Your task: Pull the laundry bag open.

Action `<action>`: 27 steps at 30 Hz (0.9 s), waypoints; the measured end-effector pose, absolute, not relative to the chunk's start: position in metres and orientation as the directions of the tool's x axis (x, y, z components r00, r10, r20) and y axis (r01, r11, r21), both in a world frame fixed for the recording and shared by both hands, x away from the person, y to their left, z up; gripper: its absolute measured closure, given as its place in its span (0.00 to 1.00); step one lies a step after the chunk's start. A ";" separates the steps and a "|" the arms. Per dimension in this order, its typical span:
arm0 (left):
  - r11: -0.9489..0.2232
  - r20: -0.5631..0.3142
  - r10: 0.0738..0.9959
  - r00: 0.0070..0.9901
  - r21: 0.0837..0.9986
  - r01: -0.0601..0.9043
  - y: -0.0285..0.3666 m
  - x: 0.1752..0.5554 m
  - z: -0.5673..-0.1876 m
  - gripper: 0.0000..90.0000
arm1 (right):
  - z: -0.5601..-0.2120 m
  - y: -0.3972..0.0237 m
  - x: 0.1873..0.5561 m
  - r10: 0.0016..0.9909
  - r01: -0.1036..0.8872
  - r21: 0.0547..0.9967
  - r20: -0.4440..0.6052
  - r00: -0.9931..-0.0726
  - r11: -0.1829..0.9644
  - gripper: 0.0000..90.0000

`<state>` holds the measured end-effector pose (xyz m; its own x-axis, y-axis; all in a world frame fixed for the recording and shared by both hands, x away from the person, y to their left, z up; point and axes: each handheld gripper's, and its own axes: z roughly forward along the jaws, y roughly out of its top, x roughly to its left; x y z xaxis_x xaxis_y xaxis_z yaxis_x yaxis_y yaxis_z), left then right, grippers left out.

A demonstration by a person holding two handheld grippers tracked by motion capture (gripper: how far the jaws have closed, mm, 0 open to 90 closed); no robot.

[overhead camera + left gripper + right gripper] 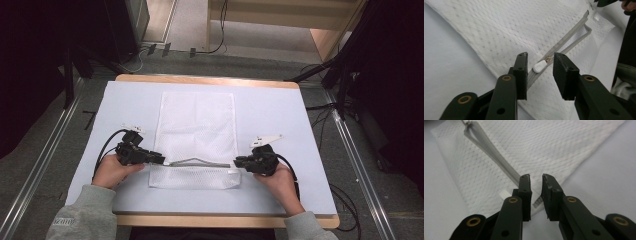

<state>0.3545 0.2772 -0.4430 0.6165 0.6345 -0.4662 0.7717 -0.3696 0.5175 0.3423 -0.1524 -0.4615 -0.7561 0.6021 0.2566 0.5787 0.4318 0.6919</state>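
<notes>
White mesh makes up the laundry bag (197, 135), which lies flat at the middle of the table (280, 115), its long side running from twelve to six o'clock in the high view. A grey zipper (200, 162) crosses the bag near its six o'clock end, from nine to three o'clock, with a slight hump in the middle where the tape bows up.

At the nine o'clock end of the zipper sits the left gripper (159, 159), held in the person's left hand (112, 170). In the left gripper view its fingers (522, 72) stand about half open, with the white zipper pull (539, 66) lying loose between them, touched by neither pad. The zipper tape (571, 37) runs away from the pull toward one o'clock in that view, split into two strips farther along.

At the three o'clock end is the right gripper (239, 162), held in the right hand (280, 180). In the right gripper view its fingers (525, 192) are parted by a narrow gap, poised over the corner of the bag (544, 145) where the zipper (496, 155) ends. The pads do not press on the cloth as far as can be seen; a small white tag (504, 194) lies just beside the left finger at nine o'clock.
</notes>
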 end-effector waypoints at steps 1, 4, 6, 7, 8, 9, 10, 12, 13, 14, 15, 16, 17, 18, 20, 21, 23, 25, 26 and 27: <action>-0.369 -0.460 0.636 0.620 0.524 0.768 0.279 0.355 -0.442 0.71 | -0.460 -0.156 0.343 0.610 0.583 0.696 0.258 -0.749 0.421 0.86; -0.348 -0.444 0.657 0.609 0.538 0.767 0.284 0.354 -0.440 0.67 | -0.457 -0.169 0.344 0.632 0.591 0.703 0.258 -0.731 0.396 0.83; -0.334 -0.443 0.664 0.603 0.545 0.769 0.287 0.353 -0.439 0.66 | -0.456 -0.175 0.344 0.645 0.595 0.703 0.253 -0.721 0.390 0.82; -0.331 -0.436 0.671 0.600 0.548 0.768 0.288 0.353 -0.438 0.65 | -0.456 -0.178 0.344 0.646 0.590 0.706 0.246 -0.722 0.391 0.81; -0.328 -0.432 0.673 0.600 0.552 0.766 0.290 0.353 -0.438 0.65 | -0.456 -0.179 0.344 0.654 0.594 0.707 0.246 -0.716 0.384 0.81; -0.319 -0.433 0.678 0.594 0.554 0.769 0.291 0.353 -0.438 0.64 | -0.456 -0.182 0.345 0.656 0.594 0.709 0.246 -0.713 0.380 0.80; -0.320 -0.428 0.682 0.594 0.555 0.768 0.293 0.353 -0.437 0.63 | -0.456 -0.183 0.345 0.658 0.597 0.709 0.249 -0.710 0.376 0.80; -0.306 -0.430 0.688 0.584 0.558 0.771 0.296 0.353 -0.437 0.62 | -0.457 -0.185 0.346 0.660 0.593 0.709 0.240 -0.712 0.382 0.79; -0.305 -0.429 0.692 0.581 0.557 0.773 0.297 0.353 -0.437 0.62 | -0.457 -0.185 0.346 0.665 0.599 0.704 0.241 -0.707 0.381 0.79; -0.304 -0.428 0.694 0.580 0.556 0.774 0.299 0.353 -0.437 0.61 | -0.457 -0.186 0.346 0.666 0.599 0.704 0.241 -0.706 0.381 0.79; -0.295 -0.431 0.696 0.575 0.558 0.776 0.300 0.353 -0.437 0.61 | -0.458 -0.186 0.346 0.665 0.596 0.705 0.236 -0.708 0.384 0.79; -0.294 -0.430 0.696 0.575 0.559 0.775 0.300 0.353 -0.437 0.61 | -0.458 -0.186 0.346 0.664 0.597 0.704 0.238 -0.709 0.385 0.78; -0.292 -0.428 0.698 0.574 0.562 0.774 0.301 0.353 -0.437 0.60 | -0.458 -0.186 0.347 0.663 0.596 0.704 0.237 -0.710 0.387 0.78; -0.291 -0.425 0.701 0.573 0.563 0.773 0.302 0.353 -0.436 0.60 | -0.458 -0.186 0.347 0.663 0.595 0.704 0.236 -0.710 0.387 0.78; -0.286 -0.424 0.706 0.567 0.562 0.776 0.303 0.353 -0.436 0.59 | -0.458 -0.187 0.347 0.668 0.595 0.705 0.231 -0.707 0.386 0.76; -0.286 -0.419 0.710 0.566 0.562 0.776 0.304 0.353 -0.436 0.59 | -0.458 -0.188 0.347 0.671 0.595 0.705 0.229 -0.705 0.385 0.76; -0.280 -0.420 0.713 0.562 0.564 0.777 0.305 0.353 -0.436 0.58 | -0.458 -0.190 0.348 0.674 0.596 0.705 0.226 -0.703 0.385 0.76; -0.279 -0.417 0.717 0.559 0.563 0.778 0.307 0.353 -0.436 0.58 | -0.458 -0.192 0.348 0.679 0.597 0.707 0.226 -0.699 0.379 0.76; -0.272 -0.421 0.718 0.554 0.563 0.780 0.308 0.353 -0.436 0.58 | -0.458 -0.193 0.349 0.679 0.597 0.705 0.225 -0.699 0.381 0.76; -0.270 -0.422 0.719 0.552 0.562 0.782 0.308 0.353 -0.437 0.58 | -0.458 -0.194 0.349 0.682 0.600 0.706 0.227 -0.695 0.376 0.75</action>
